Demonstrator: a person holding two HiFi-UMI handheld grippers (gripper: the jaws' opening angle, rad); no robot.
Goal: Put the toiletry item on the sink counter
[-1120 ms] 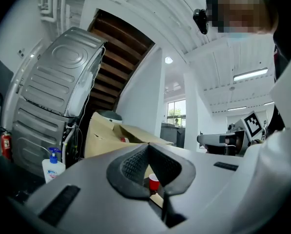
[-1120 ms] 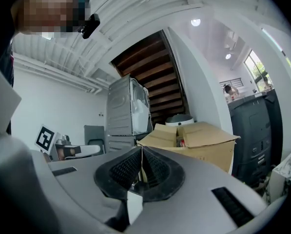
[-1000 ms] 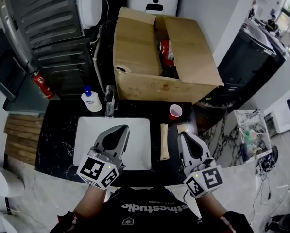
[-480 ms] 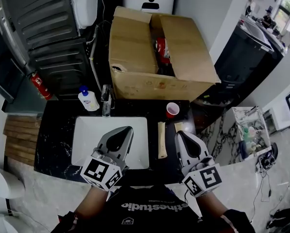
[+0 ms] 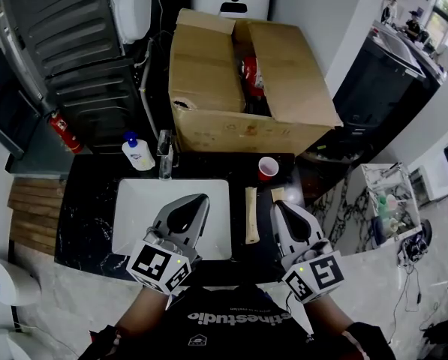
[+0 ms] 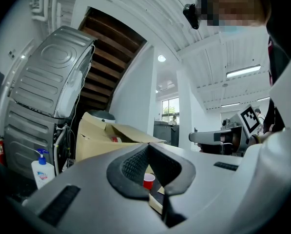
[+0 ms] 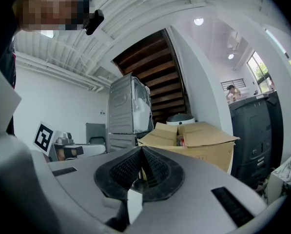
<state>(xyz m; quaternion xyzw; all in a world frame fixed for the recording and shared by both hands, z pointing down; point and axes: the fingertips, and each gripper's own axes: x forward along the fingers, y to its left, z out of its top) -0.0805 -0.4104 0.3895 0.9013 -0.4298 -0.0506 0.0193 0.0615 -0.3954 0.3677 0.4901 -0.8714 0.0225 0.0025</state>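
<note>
Left claw point(image 5: 199, 199) sits closed and empty over the white sink point(image 5: 133, 212); my right claw point(image 5: 278, 205), likewise closed and empty, over the black counter point(image 5: 88, 201).

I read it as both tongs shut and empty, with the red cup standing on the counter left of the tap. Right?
Not quite: the red cup stands on the counter right of the tap, as the head view shows. The left tongs and right tongs are indeed shut and empty.
</note>
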